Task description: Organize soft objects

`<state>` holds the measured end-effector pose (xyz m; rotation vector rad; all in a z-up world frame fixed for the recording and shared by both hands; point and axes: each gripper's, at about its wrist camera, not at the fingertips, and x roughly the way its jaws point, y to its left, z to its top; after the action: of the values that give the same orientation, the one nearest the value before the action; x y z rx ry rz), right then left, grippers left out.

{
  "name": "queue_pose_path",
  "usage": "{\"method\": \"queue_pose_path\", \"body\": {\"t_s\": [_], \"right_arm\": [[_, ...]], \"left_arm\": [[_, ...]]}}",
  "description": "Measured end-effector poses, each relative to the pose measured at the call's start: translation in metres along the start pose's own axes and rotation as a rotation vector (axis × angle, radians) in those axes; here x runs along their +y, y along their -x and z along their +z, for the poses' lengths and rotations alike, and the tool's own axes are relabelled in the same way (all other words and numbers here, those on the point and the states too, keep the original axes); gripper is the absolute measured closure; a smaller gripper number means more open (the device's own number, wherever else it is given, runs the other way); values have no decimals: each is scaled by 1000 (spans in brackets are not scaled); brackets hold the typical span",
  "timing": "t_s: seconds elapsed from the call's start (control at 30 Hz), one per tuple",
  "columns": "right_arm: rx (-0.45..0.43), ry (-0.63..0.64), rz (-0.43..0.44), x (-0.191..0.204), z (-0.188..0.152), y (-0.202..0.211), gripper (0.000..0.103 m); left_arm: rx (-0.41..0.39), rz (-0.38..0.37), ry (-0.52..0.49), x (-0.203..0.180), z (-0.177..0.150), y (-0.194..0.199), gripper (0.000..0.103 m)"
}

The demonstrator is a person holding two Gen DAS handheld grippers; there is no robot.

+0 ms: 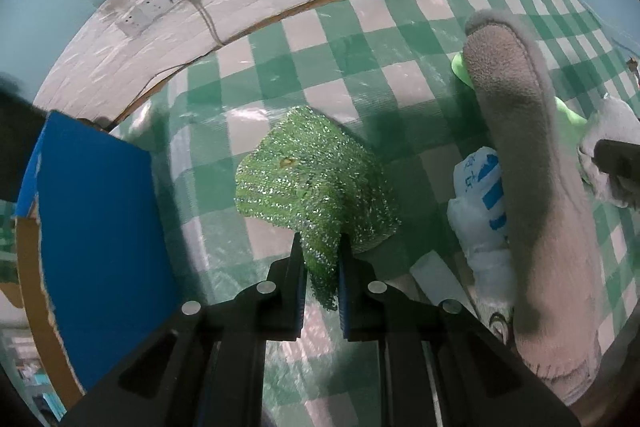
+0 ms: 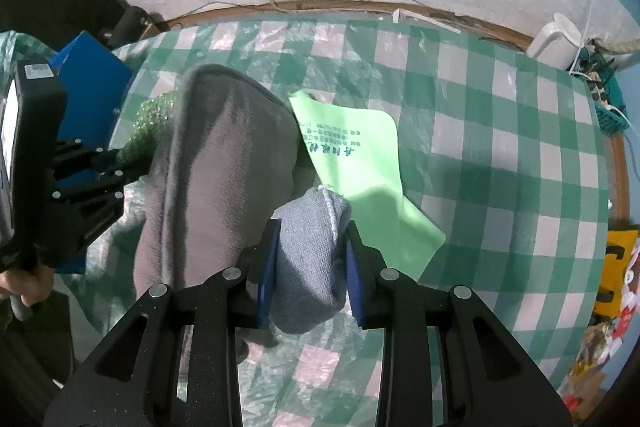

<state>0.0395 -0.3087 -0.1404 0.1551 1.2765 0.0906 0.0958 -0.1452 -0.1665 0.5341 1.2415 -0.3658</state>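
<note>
Green glittery scouring cloth hangs folded from left gripper, bulk spreading away from jaws above checked tablecloth; jaws clamped tight on its near corner. Grey towel draped long, long axis running away from camera, far end rounded. Right gripper pinches bunched blue-grey cloth between blue pads, jaws partly apart around it. Blue box stands at left, beside scouring cloth; contents not visible. Light green printed sheet lies flat on tablecloth.
</note>
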Motion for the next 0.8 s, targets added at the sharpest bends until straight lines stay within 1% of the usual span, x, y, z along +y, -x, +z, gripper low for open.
{"method": "queue_pose_path", "body": {"t_s": [0.23,0.5,0.53,0.57,0.63,0.7,0.77,0.8], "right_arm": [[-20,23,-13,13,3,10,74],[-48,33,-18,24,6,21,74],[-50,31,-15,25,6,22,74],[-53,28,-10,26,6,23,74],[-54,29,-8,27,6,23,74],[-49,33,-7,28,6,22,74],[-49,31,-6,27,5,23,74],[-48,30,-5,27,5,23,74]], "left_arm": [[-40,-12,19,7,-8,20,90],[-65,-20,26,20,-14,29,89],[-57,-26,40,23,-13,26,80],[-49,-37,49,24,-14,25,75],[-40,-51,80,30,-12,15,75],[-27,-51,90,33,-9,9,66],[-25,-64,84,32,-6,5,37],[-40,-65,79,31,-5,5,31]]}}
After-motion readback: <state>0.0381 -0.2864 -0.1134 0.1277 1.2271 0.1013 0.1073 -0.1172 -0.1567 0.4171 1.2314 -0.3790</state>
